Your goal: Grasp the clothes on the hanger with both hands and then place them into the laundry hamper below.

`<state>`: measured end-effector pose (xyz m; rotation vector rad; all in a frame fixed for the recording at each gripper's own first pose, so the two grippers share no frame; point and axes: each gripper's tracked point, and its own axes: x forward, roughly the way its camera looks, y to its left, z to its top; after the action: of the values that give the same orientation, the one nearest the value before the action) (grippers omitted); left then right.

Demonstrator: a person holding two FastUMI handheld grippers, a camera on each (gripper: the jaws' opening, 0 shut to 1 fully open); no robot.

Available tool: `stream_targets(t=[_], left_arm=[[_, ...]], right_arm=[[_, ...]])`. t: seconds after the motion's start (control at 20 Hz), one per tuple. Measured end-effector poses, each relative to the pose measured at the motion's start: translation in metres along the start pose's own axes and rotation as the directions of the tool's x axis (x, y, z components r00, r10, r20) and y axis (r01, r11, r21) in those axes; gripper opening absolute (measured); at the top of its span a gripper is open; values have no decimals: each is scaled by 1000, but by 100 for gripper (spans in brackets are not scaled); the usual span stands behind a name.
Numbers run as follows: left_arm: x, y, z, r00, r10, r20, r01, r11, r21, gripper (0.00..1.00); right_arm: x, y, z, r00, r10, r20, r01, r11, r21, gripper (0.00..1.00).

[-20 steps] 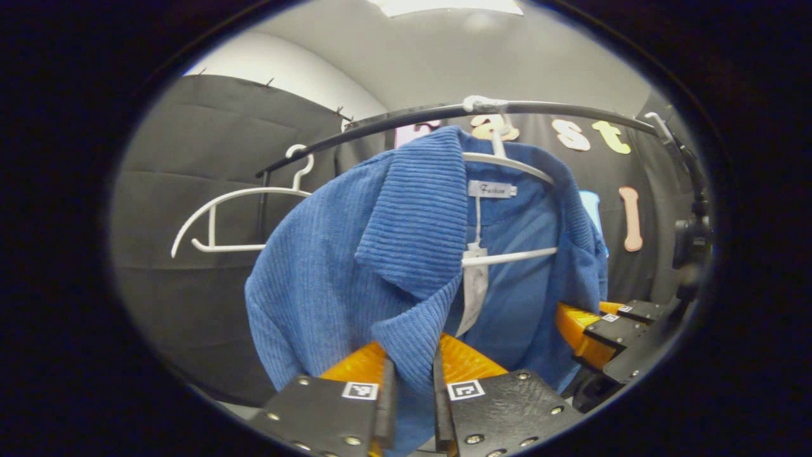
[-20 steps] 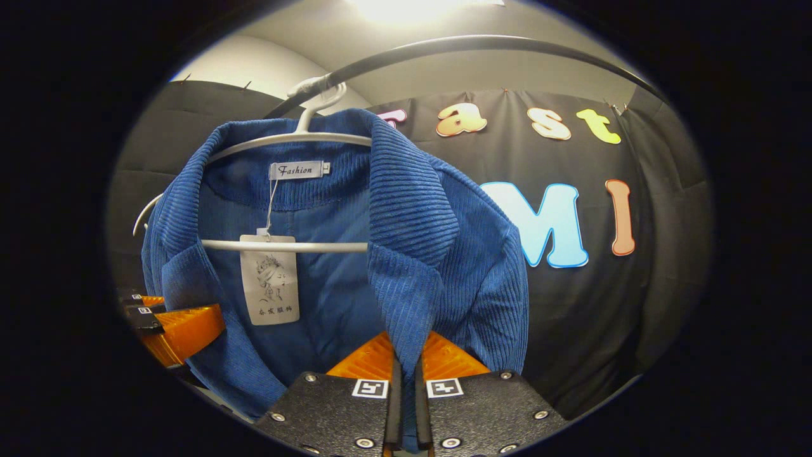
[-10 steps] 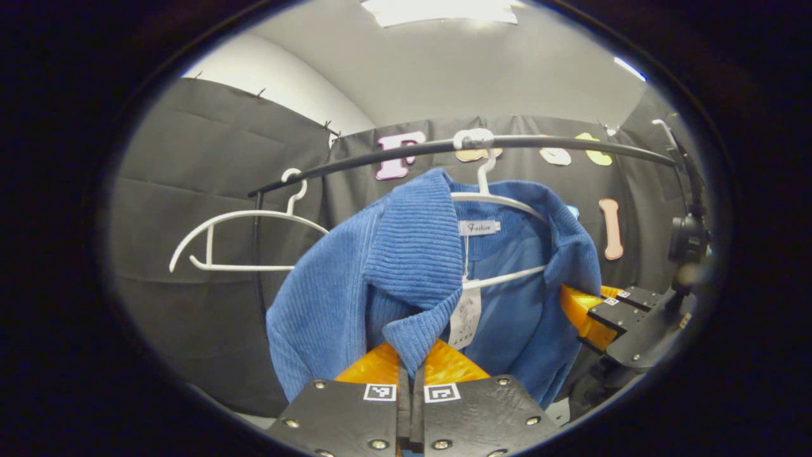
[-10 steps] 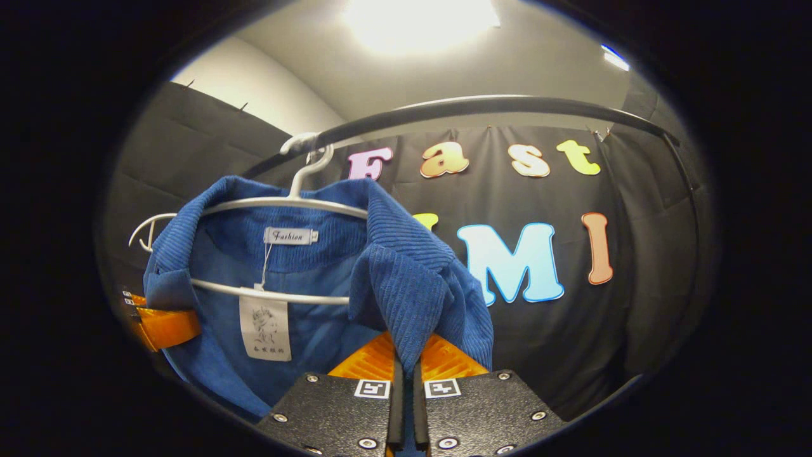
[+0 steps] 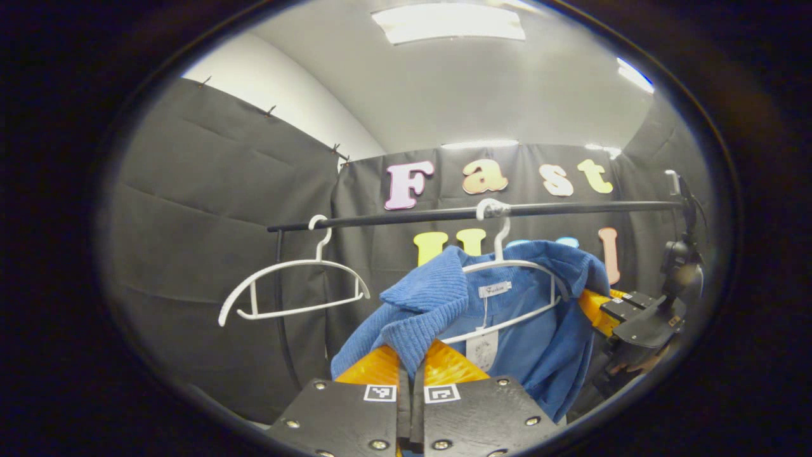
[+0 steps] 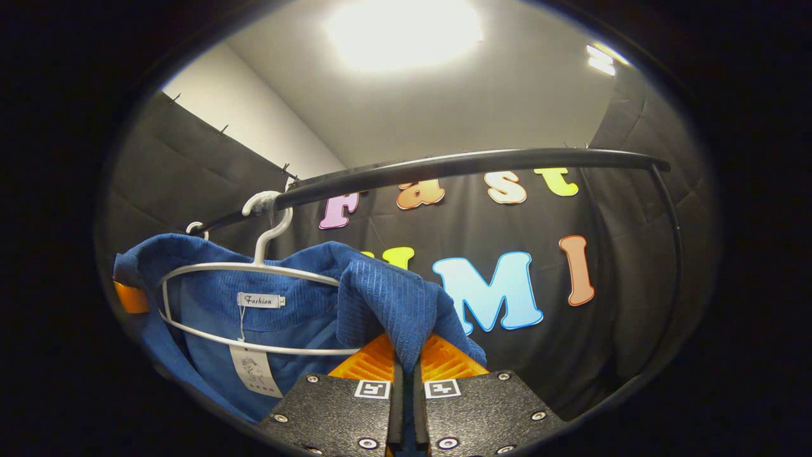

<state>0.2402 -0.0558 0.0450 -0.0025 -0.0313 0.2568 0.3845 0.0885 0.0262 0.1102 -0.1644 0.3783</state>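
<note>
The booth is enclosed by black cloth walls [image 5: 209, 209], which are creased in broad folds and pinned along their upper edge. Above the cloth on the left, a strip of white wall [image 5: 279, 95] is seen, and it is met by a pale grey ceiling [image 5: 482, 89]. A rectangular ceiling light [image 5: 448, 22] is mounted overhead; in the right gripper view the same kind of light [image 6: 405, 26] is blown out to a bright glare. A smaller lit strip [image 5: 634, 75] is seen farther right on the ceiling. A black rail [image 5: 469, 214] is run across the booth in front of the back cloth and is carried on a black upright [image 5: 279, 279] at its left end.
</note>
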Motion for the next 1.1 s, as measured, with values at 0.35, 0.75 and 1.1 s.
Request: stream_targets(t=[0.35,0.75,1.1], left_arm=[[10,42,33,998,45,49,-48,997,62,6],[19,73,40,1000,16,3,-16,985,172,1],[44,115,30,996,87,-10,-83,977,194,0]], right_arm=[[25,-27,12,998,-46,45,47,998,-33,5],[42,-54,-2,995,-98,26,99,994,-36,5],[56,-56,-19,995,-101,9,102,993,-62,5]])
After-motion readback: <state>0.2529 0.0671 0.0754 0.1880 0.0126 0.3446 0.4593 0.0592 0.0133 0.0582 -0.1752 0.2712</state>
